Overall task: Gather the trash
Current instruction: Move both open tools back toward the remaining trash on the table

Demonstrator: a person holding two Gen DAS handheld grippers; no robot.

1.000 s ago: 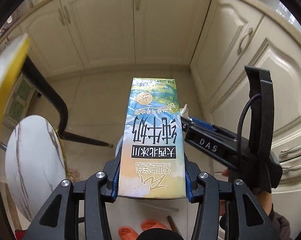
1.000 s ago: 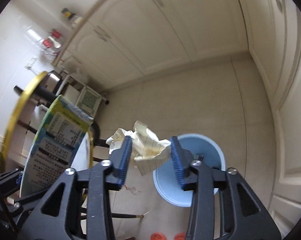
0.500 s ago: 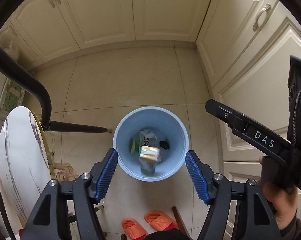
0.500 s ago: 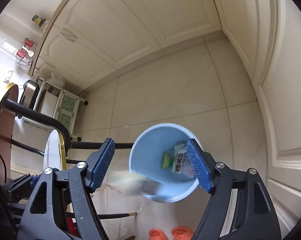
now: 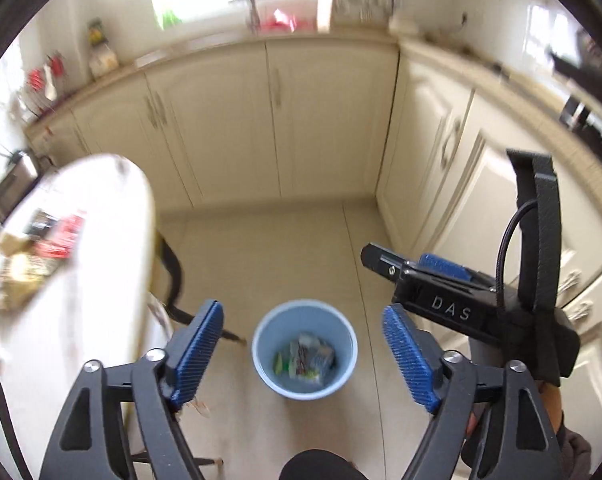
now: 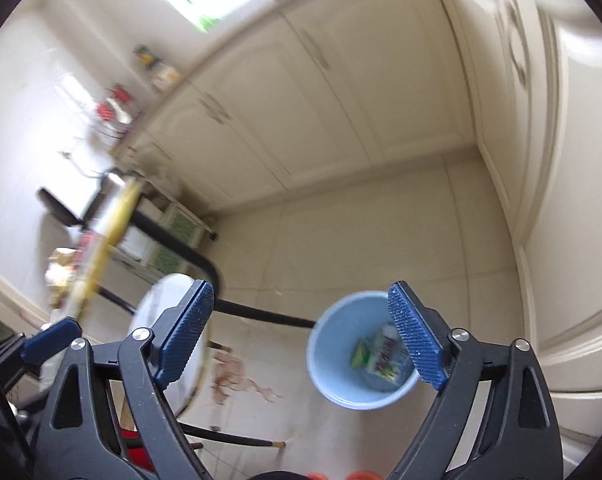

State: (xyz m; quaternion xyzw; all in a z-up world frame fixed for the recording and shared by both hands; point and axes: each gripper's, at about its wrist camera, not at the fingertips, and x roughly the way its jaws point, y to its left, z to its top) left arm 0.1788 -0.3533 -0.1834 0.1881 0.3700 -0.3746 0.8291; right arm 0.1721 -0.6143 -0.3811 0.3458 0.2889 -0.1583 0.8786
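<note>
Trash (image 5: 41, 248) on the worktop (image 5: 101, 280) — light, crinkly wrappers — we are judging best pinched at an edge, both jaws gaping empty.

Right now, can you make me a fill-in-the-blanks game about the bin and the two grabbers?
1. The bin on the floor is light ____.
2. Both the left gripper and the right gripper are ____, holding nothing.
3. The trash lies ____ the bin.
4. The pads on the fingers are ____.

Missing words: blue; open; inside; blue
</note>
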